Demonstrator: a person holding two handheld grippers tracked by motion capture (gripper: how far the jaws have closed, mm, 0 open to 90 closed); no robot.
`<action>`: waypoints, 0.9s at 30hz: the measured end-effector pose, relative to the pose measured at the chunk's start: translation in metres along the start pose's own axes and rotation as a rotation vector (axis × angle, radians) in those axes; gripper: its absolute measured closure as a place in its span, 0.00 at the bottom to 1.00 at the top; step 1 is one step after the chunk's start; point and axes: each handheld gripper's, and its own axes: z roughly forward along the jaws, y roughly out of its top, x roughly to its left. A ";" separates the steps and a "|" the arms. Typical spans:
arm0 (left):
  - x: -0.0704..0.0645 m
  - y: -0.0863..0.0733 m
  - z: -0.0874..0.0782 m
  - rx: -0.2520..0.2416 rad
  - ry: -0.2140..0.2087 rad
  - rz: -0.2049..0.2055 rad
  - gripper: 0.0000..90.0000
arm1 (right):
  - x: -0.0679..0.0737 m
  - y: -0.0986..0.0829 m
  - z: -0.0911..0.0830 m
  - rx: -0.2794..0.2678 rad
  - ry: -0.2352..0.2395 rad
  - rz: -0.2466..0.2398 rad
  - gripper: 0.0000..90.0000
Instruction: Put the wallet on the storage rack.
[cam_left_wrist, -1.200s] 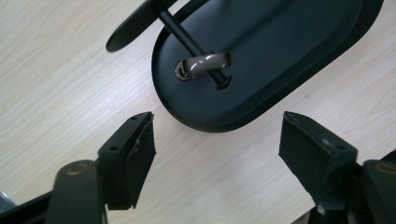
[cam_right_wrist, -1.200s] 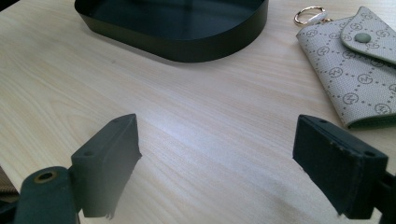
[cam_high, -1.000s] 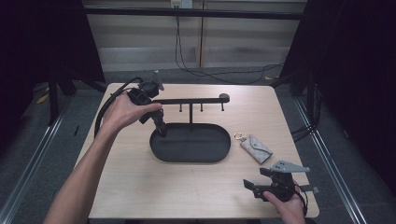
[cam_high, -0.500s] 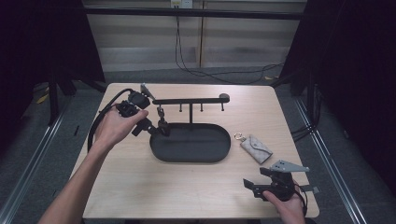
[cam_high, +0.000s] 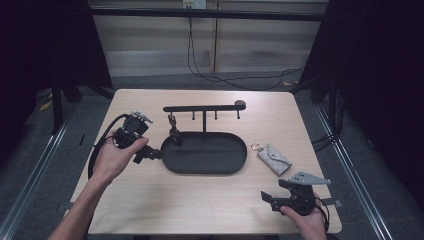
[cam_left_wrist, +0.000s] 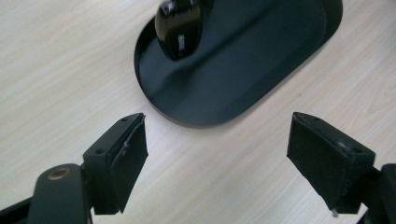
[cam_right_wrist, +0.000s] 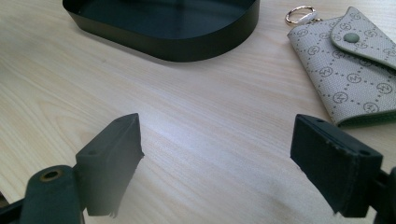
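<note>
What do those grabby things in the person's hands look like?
Both tongs are black. Each has two chunky, flat-faced jaws with small screw holes in the sides. The left tongs trail a thick black cable that loops beside the hand. The right tongs carry a grey three-cornered plate on top. The person's forearms are bare, no sleeves.

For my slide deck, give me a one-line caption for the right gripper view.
Open right gripper hovers over the wooden table, black oval tray ahead and a patterned key pouch lying beside it.
</note>
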 end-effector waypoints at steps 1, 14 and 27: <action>-0.002 -0.004 0.000 -0.007 0.005 -0.002 0.22 | 0.000 0.000 0.000 -0.002 -0.003 0.000 0.18; -0.017 -0.044 0.003 -0.152 -0.011 0.002 0.22 | -0.001 0.000 0.000 -0.002 -0.010 0.012 0.18; -0.010 -0.099 0.019 -0.247 -0.079 -0.101 0.21 | -0.003 0.003 -0.002 -0.002 -0.002 0.023 0.23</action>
